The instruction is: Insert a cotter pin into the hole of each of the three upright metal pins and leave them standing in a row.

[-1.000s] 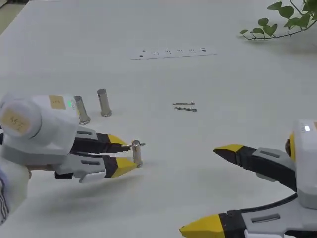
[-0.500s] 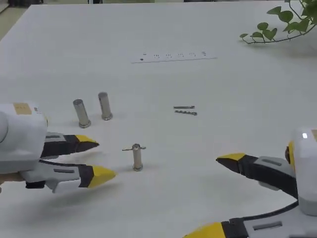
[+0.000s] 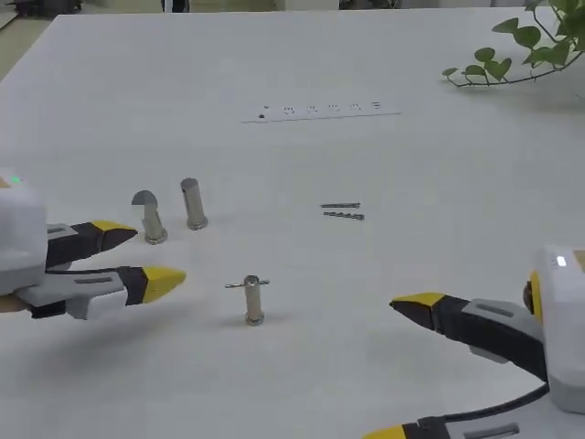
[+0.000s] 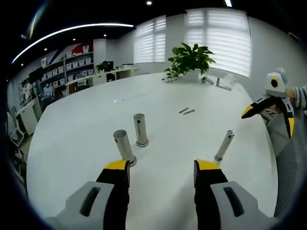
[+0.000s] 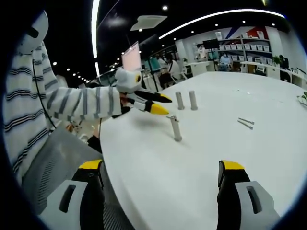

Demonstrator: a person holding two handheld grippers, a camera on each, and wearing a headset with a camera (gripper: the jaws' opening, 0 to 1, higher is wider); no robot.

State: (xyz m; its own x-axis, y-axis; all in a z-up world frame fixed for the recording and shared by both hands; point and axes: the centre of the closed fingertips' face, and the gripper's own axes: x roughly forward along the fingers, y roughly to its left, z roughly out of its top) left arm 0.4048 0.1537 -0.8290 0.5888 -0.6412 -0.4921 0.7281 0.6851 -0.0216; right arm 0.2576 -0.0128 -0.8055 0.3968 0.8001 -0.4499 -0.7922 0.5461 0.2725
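Left gripper (image 3: 157, 253) is hovering low over the white table (image 3: 411, 165), left of the fitted pin (image 3: 252, 302) and well apart from it. Its jaws are sitting moderately apart, gripping nothing. In the left gripper view its yellow fingertips (image 4: 116, 166) are framing bare tabletop.

First bare pin (image 3: 149, 219) is standing upright behind and left of the fitted pin, near the left gripper's far tip; cannot tell if they are touching. Second bare pin (image 3: 192, 203) is standing upright just beside the first, on the side nearer the fitted pin.

The fitted pin is standing upright on its own, with a cotter pin (image 3: 247, 284) sitting crosswise through it near the top and sticking out on both sides.

Two loose cotter pins (image 3: 343, 216) are lying flat and side by side, behind and right of the fitted pin.

Right gripper (image 3: 379, 367) is hovering right of the fitted pin, nearer the person. Its jaws are spread wide, holding nothing.

A printed strip (image 3: 320, 110) is lying far behind the fitted pin. A plant (image 3: 521, 46) is trailing in at the far right corner.
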